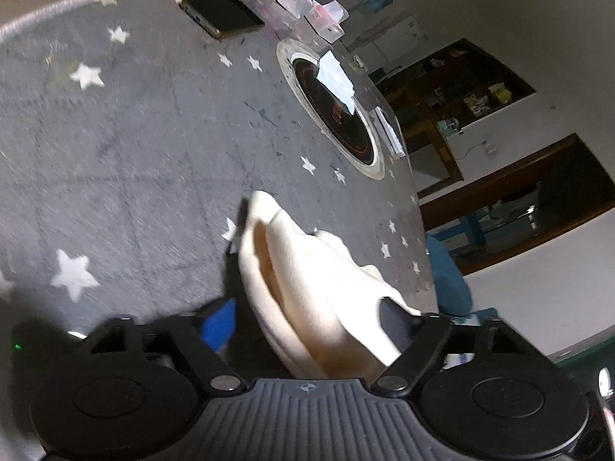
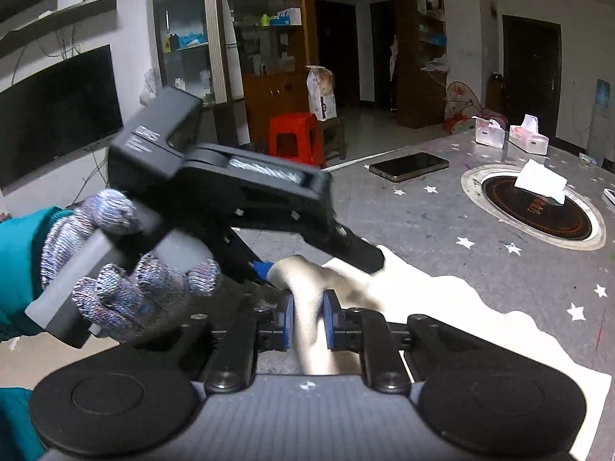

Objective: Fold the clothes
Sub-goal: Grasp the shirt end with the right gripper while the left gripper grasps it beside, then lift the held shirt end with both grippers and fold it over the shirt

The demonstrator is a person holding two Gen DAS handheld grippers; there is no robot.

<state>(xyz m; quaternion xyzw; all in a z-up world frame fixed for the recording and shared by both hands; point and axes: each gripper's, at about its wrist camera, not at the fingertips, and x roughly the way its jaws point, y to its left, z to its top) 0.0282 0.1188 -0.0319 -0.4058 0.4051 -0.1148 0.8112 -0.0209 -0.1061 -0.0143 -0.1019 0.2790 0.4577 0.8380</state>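
**Cream cloth pinched on the starred table**

On the round grey table with white stars (image 2: 442, 211) lie a dark flat phone (image 2: 409, 166), two pink-and-white tissue boxes (image 2: 528, 139) and a sunken black round hob (image 2: 538, 209) with a white tissue on it. The soft cream cloth garment (image 2: 442, 307) lies spread near the table's edge. The right tool (image 2: 308, 317) pinches a raised fold between its blue pads. The left tool (image 1: 307, 330) stands spread around the bunched cloth. Only the right view shows the grey knitted glove (image 2: 127, 288) gripping the left tool's handle.

Both your wrist cameras look forward and down, close over the bench (image 1: 134, 134). Left view is rolled. Both share the cloth (image 2: 442, 307), phone (image 1: 221, 15) and hob (image 2: 534, 207).
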